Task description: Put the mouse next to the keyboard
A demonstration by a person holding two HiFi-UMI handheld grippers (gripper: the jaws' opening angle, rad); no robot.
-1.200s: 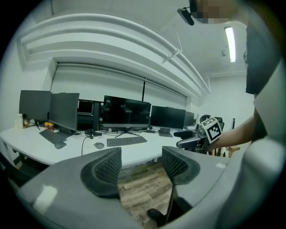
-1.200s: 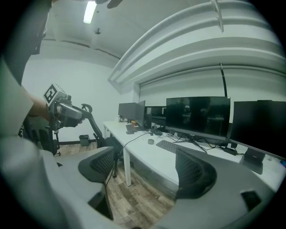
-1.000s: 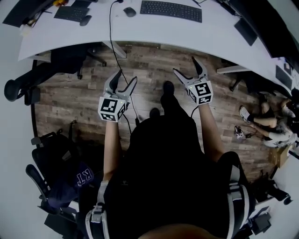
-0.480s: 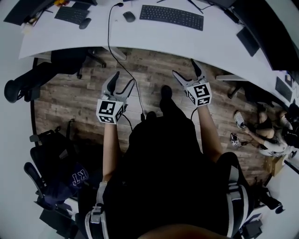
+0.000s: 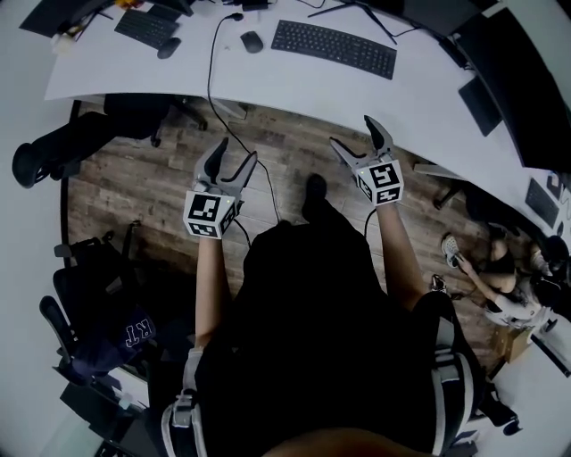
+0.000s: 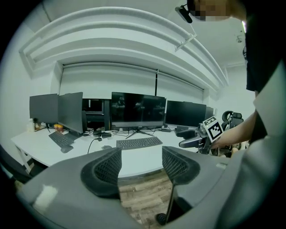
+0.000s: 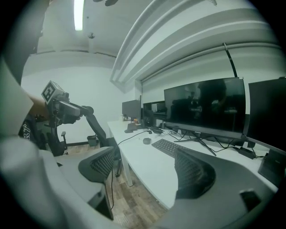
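Hovering L tongs [image 5: 237,150] + R tongs [image 5: 351,130] wide, empty | mouse [image 5: 252,41] well ahead, near kbd [image 5: 334,48]

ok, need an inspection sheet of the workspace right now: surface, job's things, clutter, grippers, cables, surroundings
Surface: white curved desk, bare in front of the keyboard.
Job's things: mouse on the desk, left of keyboard, a gap between them.
Clutter: second keyboard and second mouse at the desk's far left.
Grippers: left gripper and right gripper, jaws apart, empty, held over the floor short of the desk.
Cables: black cable runs off the desk edge down to the floor.
Surroundings: wood floor, office chair, monitors.
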